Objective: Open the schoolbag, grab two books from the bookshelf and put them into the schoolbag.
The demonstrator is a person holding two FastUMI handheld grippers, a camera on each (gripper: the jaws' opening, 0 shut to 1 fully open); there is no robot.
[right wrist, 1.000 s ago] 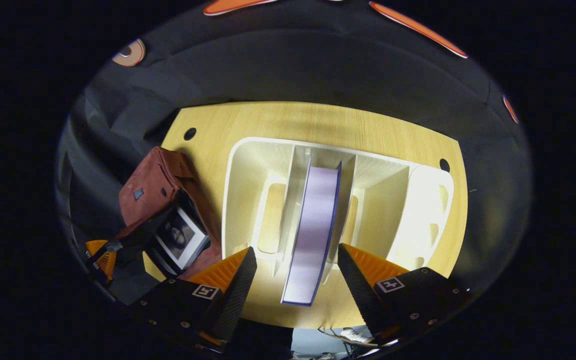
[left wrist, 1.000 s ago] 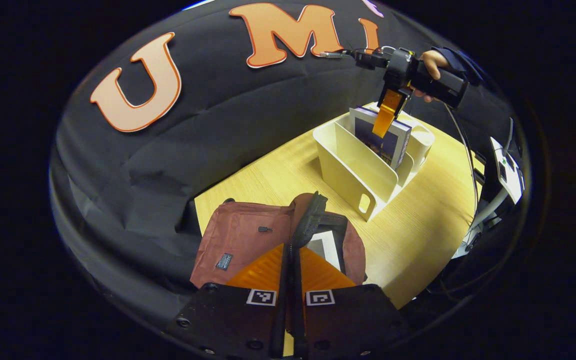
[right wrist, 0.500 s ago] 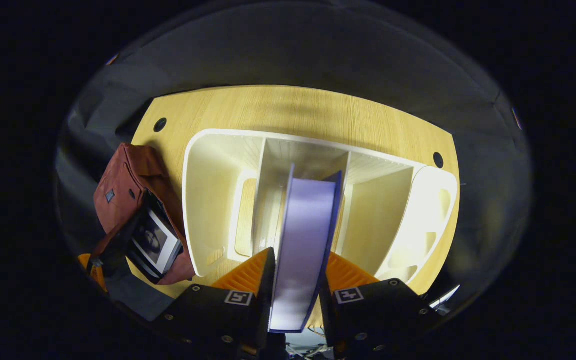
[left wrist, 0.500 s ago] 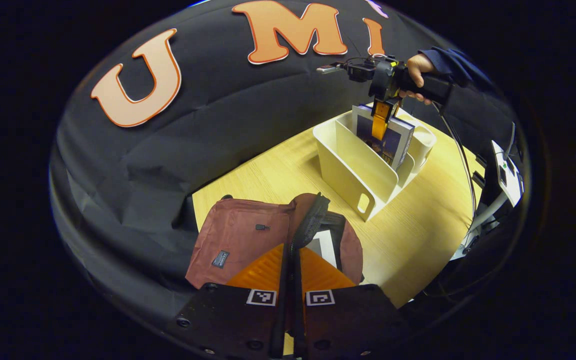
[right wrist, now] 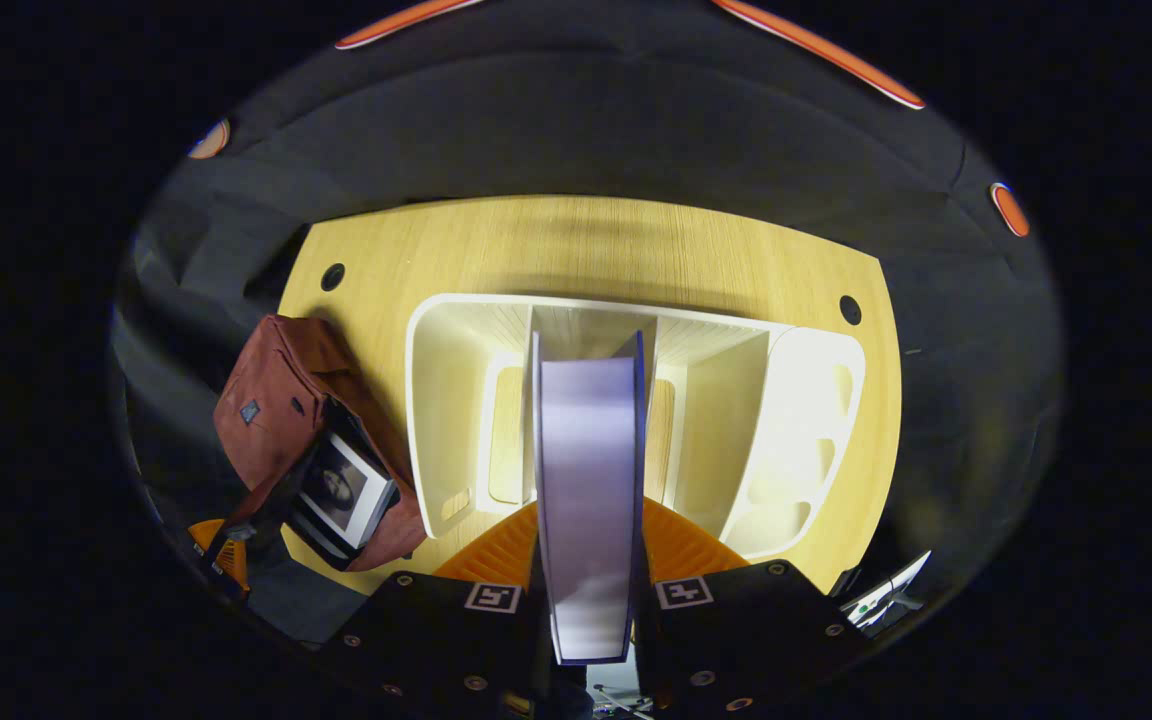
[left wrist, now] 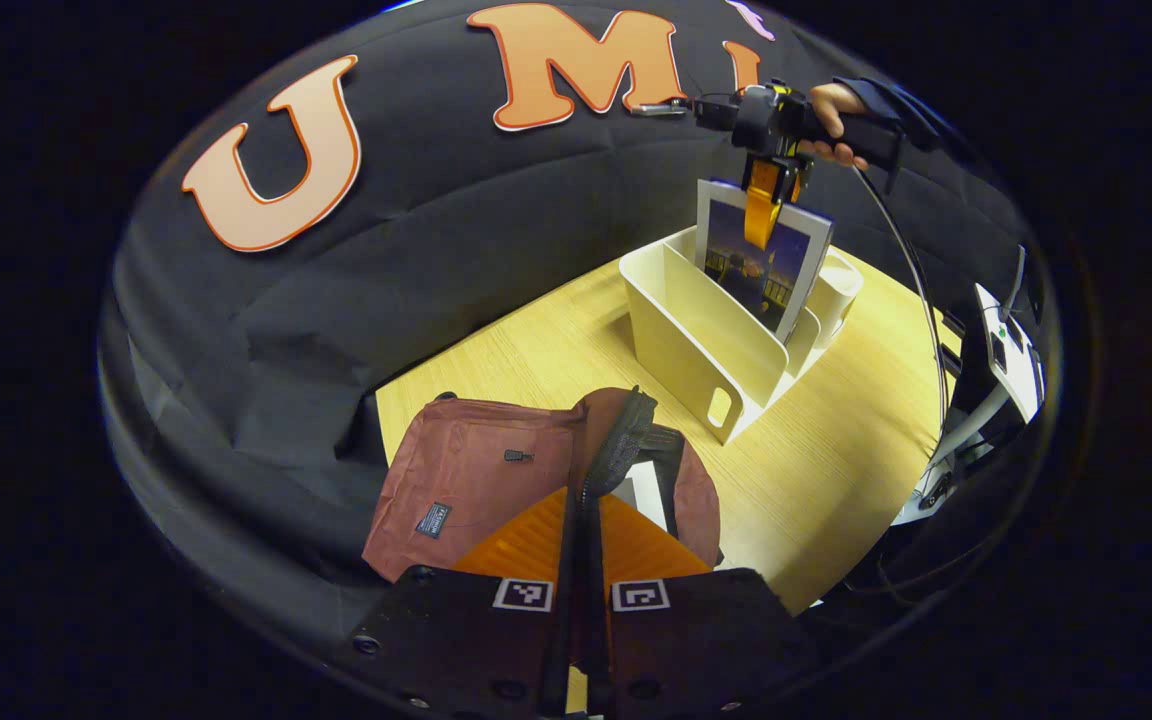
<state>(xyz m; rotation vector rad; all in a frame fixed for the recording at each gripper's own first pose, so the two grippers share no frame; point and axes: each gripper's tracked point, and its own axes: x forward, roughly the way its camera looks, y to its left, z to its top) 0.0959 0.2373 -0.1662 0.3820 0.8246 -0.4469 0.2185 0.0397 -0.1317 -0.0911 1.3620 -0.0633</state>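
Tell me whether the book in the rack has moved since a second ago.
Yes. The book, clamped by the right gripper, has risen, standing higher above the white rack rim in the left gripper view.

A light wooden counter (right wrist: 596, 240) stands against black cloth (left wrist: 416, 260) that hangs in soft folds behind and beside it. Two round holes (right wrist: 333, 277) pierce the counter's far corners. Lighting falls brightly on the wood; the surroundings stay dark.
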